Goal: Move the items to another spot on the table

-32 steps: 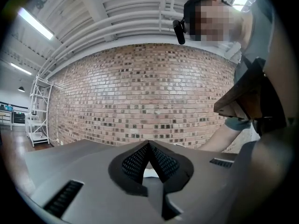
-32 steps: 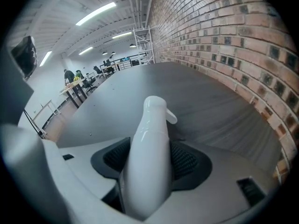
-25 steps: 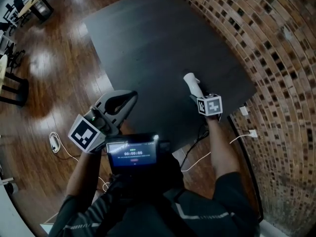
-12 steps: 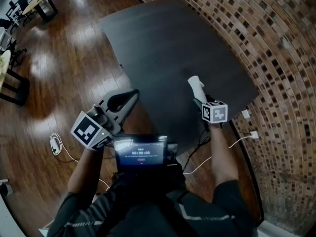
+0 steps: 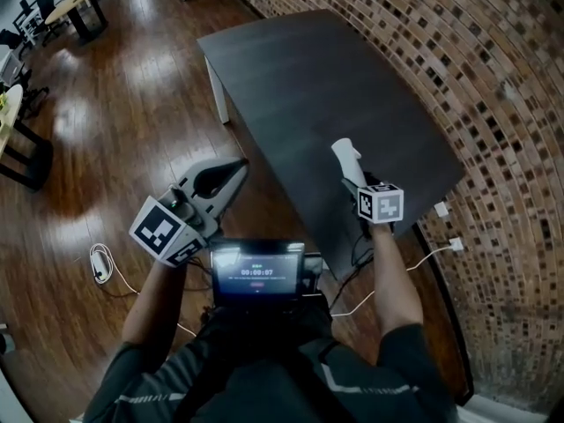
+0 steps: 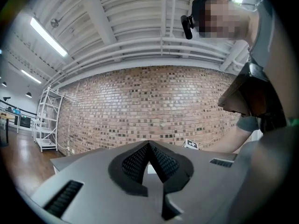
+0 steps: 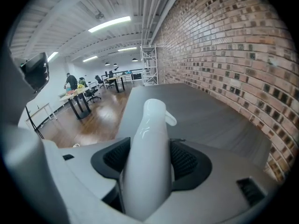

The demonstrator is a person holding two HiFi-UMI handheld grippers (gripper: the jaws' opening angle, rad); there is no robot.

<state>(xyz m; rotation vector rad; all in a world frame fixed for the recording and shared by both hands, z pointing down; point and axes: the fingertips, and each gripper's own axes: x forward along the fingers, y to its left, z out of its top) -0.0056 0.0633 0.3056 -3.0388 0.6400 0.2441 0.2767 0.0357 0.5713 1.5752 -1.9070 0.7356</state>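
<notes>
While we look down from the head view, the dark table (image 5: 352,77) runs along the brick wall (image 5: 502,77), with the wooden floor (image 5: 106,113) to its left. The right gripper (image 5: 353,177) is over the near part of the table and clamps a white item (image 5: 345,154), a glossy, elongated plastic piece that sticks out beyond the jaws toward the far end of the table. Its marker cube (image 5: 381,203) sits at the wrist. The left gripper (image 5: 233,171) hangs over the floor, beside the table's near edge and well apart from the white item. Its jaws are together and we see nothing between them. Its own marker cube (image 5: 165,230) faces up. A lit screen (image 5: 257,271) is mounted at our chest, and white cables (image 5: 99,263) lie on the floor.

From the left gripper view, the left gripper (image 6: 148,146) has its dark pads meeting at the tips, with nothing caught there. Beyond it we see the brick wall (image 6: 140,101), a white rack (image 6: 44,120) at the left and the ceiling lights (image 6: 49,37).

From the right gripper view, the right gripper (image 7: 149,158) stands fairly wide, with both pads pressed against the sides of the white item (image 7: 148,153). The item points away from the camera over the table (image 7: 205,111), and a small tab juts from its rounded far end. The brick wall (image 7: 233,45) runs along the right, and far off at the left people sit at desks (image 7: 77,90).
</notes>
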